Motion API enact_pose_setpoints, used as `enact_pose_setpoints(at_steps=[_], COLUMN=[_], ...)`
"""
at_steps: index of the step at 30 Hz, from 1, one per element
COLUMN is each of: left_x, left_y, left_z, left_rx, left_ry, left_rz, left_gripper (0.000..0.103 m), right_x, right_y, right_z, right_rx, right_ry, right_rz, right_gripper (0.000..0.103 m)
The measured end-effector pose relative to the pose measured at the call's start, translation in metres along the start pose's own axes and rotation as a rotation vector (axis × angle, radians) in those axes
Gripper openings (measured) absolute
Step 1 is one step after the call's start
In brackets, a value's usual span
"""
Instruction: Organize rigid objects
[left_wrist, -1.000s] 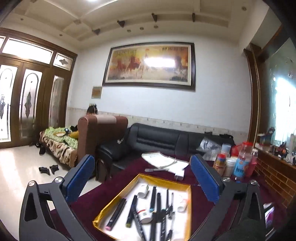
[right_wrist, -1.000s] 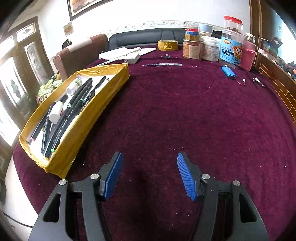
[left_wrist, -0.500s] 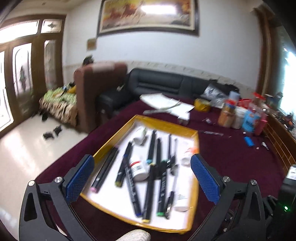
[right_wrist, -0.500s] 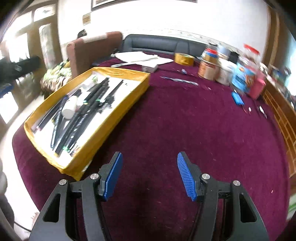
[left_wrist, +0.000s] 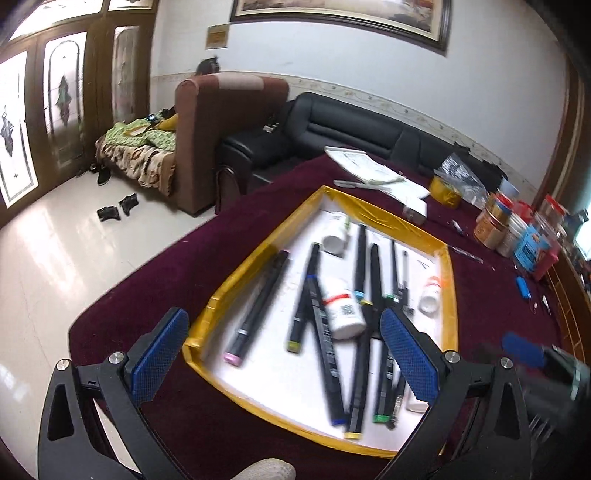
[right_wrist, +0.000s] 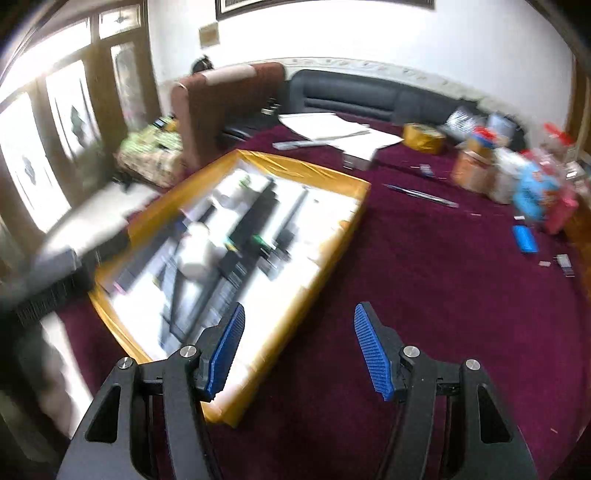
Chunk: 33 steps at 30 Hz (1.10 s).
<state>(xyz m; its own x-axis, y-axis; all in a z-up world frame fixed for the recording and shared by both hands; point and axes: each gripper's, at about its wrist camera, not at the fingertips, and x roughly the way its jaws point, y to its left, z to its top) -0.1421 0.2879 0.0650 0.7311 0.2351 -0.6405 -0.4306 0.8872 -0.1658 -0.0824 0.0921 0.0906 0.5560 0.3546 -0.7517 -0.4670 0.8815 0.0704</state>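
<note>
Both views have been swung down onto the yellow tray (left_wrist: 325, 199); left gripper (left_wrist: 284, 354) and right gripper (right_wrist: 299, 350) are held agape, empty; a marker (left_wrist: 258, 306) pick seems imminent.

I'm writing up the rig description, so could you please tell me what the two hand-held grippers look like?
Both look alike. The left hand-held gripper and the right hand-held gripper each have black, angular finger arms with triangular cut-outs and silver round screw heads at the joints. Each finger carries a blue pad with a fine ribbed texture. No cables, markings or sleeves show.
</note>
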Motion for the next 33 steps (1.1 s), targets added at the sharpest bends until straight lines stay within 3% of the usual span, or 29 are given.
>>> enact_pose_setpoints(at_steps=[2,4,7,11,13,17,21,25,28,31,32,33], left_x=[0.001,0.002,0.004,0.003,0.002,0.004,0.006,0.011,0.013,0.013,0.012,0.011], left_y=[0.014,0.028,0.047,0.069,0.078,0.092,0.100,0.100,0.102,0.106,0.107,0.108], left_z=[0.003,0.006,0.009,0.013,0.014,0.014,0.016,0.018,0.017,0.016,0.016,0.016], left_rx=[-0.020,-0.033,-0.041,-0.059,-0.061,-0.055,-0.066,-0.078,-0.078,-0.086,-0.090,-0.093], left_ry=[-0.005,-0.017,-0.034,-0.053,-0.061,-0.074,-0.083,-0.083,-0.069,-0.060,-0.060,-0.062], left_rz=[0.010,0.043,0.093,0.131,0.137,0.137,0.122,0.115,0.113,0.123,0.119,0.114], left_gripper=[0.103,0.103,0.103,0.103,0.103,0.103,0.103,0.103,0.103,0.103,0.103,0.103], right_x=[0.011,0.033,0.071,0.120,0.139,0.150,0.129,0.126,0.135,0.154,0.160,0.165], right_y=[0.001,0.006,0.024,0.051,0.057,0.041,0.032,0.047,0.056,0.053,0.052,0.046], right_z=[0.019,0.037,0.049,0.053,0.054,0.051,0.059,0.070,0.083,0.084,0.081,0.074], right_rx=[0.035,0.095,0.168,0.238,0.267,0.288,0.307,0.321,0.320,0.329,0.329,0.364], right_ry=[0.024,0.106,0.220,0.318,0.358,0.353,0.285,0.266,0.237,0.287,0.343,0.405], right_rz=[0.135,0.338,0.508,0.619,0.623,0.500,0.524,0.613,0.537,0.418,0.454,0.547], right_gripper=[0.057,0.057,0.057,0.058,0.058,0.056,0.056,0.056,0.056,0.058,0.059,0.059])
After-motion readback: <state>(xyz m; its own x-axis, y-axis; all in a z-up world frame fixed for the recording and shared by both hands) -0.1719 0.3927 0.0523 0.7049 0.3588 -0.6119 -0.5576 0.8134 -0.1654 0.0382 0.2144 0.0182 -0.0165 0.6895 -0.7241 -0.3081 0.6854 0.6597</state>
